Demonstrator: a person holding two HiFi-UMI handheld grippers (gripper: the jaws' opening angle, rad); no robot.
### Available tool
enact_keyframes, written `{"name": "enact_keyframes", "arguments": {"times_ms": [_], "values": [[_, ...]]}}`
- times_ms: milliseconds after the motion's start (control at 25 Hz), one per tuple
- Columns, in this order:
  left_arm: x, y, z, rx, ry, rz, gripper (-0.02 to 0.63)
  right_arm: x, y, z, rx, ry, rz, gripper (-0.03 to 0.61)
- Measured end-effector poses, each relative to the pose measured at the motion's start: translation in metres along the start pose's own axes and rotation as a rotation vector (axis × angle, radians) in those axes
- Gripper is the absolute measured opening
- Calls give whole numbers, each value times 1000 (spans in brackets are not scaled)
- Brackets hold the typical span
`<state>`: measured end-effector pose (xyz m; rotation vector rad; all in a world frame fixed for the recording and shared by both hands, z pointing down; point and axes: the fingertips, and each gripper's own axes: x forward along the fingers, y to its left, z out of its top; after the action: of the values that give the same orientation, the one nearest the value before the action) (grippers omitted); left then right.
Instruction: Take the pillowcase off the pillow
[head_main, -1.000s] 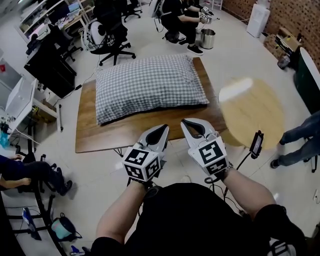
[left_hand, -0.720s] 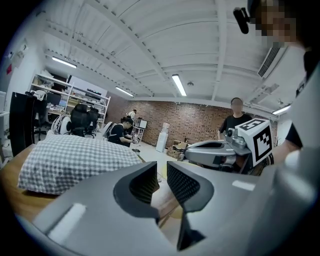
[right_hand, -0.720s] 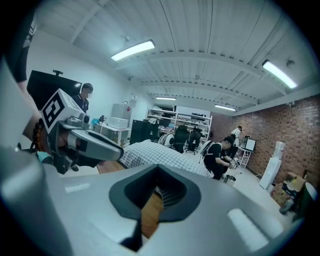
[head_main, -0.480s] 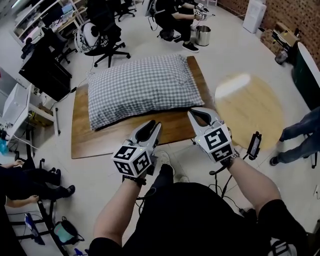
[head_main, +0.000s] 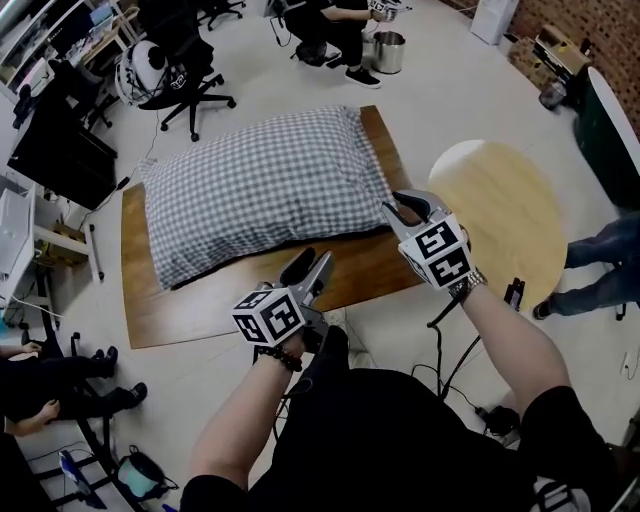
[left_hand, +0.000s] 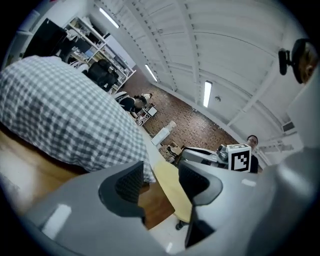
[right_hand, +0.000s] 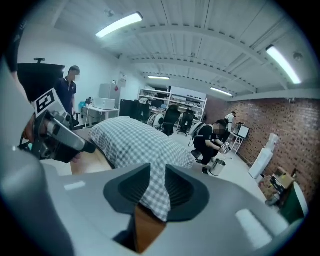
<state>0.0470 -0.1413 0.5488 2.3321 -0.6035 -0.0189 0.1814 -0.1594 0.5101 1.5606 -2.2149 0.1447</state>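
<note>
Pillow (head_main: 265, 190) in a checked pillowcase (head_main: 230, 215) lies on a wooden counter (head_main: 200, 305), upper middle of the head view; left hand-held gripper (head_main: 312, 263), lower centre, is released, jaws just opening, nothing between them; right hand-held gripper (head_main: 392, 201), at the pillow's right corner, has jaws just opening, the checked corner showing between them, not pinched.

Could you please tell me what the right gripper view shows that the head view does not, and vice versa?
Only the right gripper view: the ceiling lights, and a corner of the checked pillow seen between the jaws of the right hand-held gripper, which have just been opening and don't press it. Only the head view: the round table and the low wooden table in full outline. Both: the checked pillow and the steel bucket.
</note>
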Motion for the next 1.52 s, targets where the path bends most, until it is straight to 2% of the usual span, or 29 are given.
{"name": "enact_keyframes", "arguments": {"times_ms": [360, 520, 840, 1000, 1120, 1320, 1440, 1520], "values": [[77, 104, 7, -249, 53, 34, 265, 128, -84, -59, 95, 243, 28, 103], [102, 137, -6, -297, 72, 48, 281, 177, -106, -96, 117, 311, 40, 114], [133, 167, 14, -359, 63, 67, 291, 263, -160, -112, 127, 408, 66, 117], [159, 177, 25, -453, 52, 40, 290, 296, -174, -127, 47, 469, 165, 121], [167, 187, 41, -435, 103, 105, 288, 307, -166, -117, -19, 456, 282, 126], [177, 196, 46, -438, 111, 113, 256, 309, -136, -107, -79, 401, 457, 163], [177, 198, 45, -433, 110, 116, 208, 307, -125, -108, -88, 374, 514, 186], [173, 195, 50, -426, 101, 109, 142, 304, -120, -102, -87, 345, 526, 195]]}}
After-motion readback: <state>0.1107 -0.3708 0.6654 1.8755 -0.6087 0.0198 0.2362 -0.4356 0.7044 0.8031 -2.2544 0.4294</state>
